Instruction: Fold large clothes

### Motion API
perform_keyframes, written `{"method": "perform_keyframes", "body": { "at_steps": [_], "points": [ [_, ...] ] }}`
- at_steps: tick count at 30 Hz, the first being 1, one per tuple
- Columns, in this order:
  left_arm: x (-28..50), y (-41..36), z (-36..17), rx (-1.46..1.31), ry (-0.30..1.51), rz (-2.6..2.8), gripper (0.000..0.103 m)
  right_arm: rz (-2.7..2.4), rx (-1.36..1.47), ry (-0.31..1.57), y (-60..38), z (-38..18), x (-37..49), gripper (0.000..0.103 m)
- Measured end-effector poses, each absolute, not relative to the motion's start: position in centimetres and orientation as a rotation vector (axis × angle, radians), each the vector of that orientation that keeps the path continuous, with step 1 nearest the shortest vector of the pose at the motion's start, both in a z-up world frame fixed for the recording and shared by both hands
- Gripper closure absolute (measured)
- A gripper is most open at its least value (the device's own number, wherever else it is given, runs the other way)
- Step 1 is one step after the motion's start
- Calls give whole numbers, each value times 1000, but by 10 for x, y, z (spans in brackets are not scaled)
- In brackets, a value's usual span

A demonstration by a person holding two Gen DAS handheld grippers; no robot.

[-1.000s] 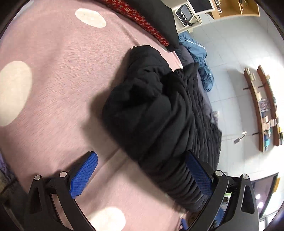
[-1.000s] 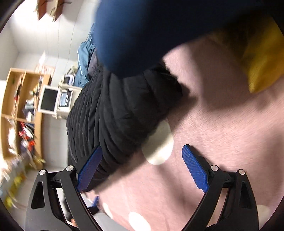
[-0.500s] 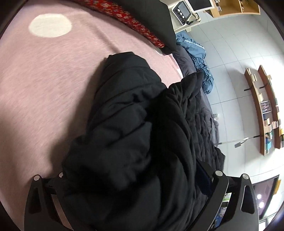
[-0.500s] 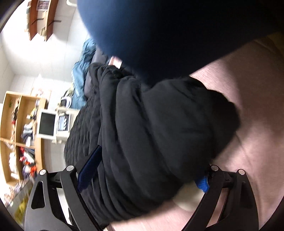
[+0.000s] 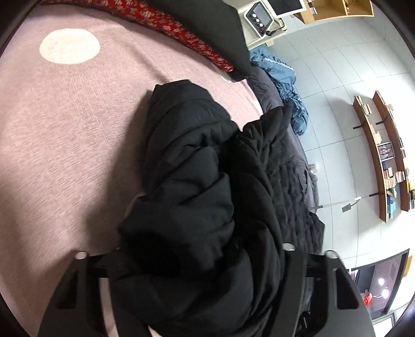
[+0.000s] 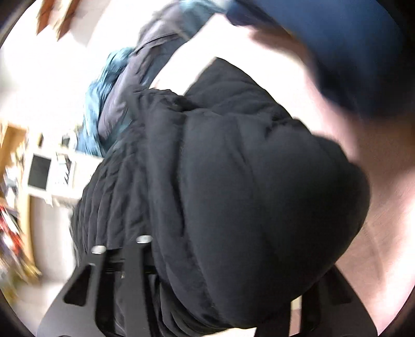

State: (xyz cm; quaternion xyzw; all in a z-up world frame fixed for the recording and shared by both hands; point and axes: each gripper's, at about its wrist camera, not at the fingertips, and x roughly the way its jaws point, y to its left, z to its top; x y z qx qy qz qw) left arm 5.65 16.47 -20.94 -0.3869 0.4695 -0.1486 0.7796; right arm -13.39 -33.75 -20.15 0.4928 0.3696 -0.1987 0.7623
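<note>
A bulky black padded jacket (image 5: 197,168) lies crumpled on a pink bedspread (image 5: 64,129) with white dots. My left gripper (image 5: 186,264) is pushed into its near end. Its jaws are closing, and bunched fabric fills the gap and hides both pads. In the blurred right wrist view the same jacket (image 6: 233,168) bulges over my right gripper (image 6: 220,259). Those jaws are closing too, narrow, with a thick fold squeezed between them. Only the left finger arm (image 6: 140,259) shows; the other is under the cloth.
A red patterned cloth (image 5: 181,28) and a dark cushion (image 5: 220,26) line the bed's far edge. A grey garment (image 5: 269,90) and a blue jacket (image 5: 285,85) hang off the bed's edge. Beyond are tiled floor, wall shelves (image 5: 384,155) and a white device (image 5: 259,18). A navy sleeve (image 6: 337,39) is overhead.
Both grippers moved forward from the bare bedspread onto the jacket, and their wide jaws narrowed around bunched fabric. The right view swung and blurred, with the jacket bulging up.
</note>
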Motion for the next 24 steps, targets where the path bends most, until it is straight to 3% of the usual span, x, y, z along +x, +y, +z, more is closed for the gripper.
{"method": "perform_keyframes", "body": {
  "at_steps": [6, 17, 24],
  "points": [
    [25, 164, -173, -779, 957, -367, 63, -370, 881, 766, -325, -157, -138, 81],
    [-61, 173, -142, -662, 926, -354, 66, -282, 618, 741, -298, -114, -187, 85],
    [-77, 122, -93, -559, 845, -463, 70, -160, 370, 593, -301, -29, -193, 90]
  ]
}}
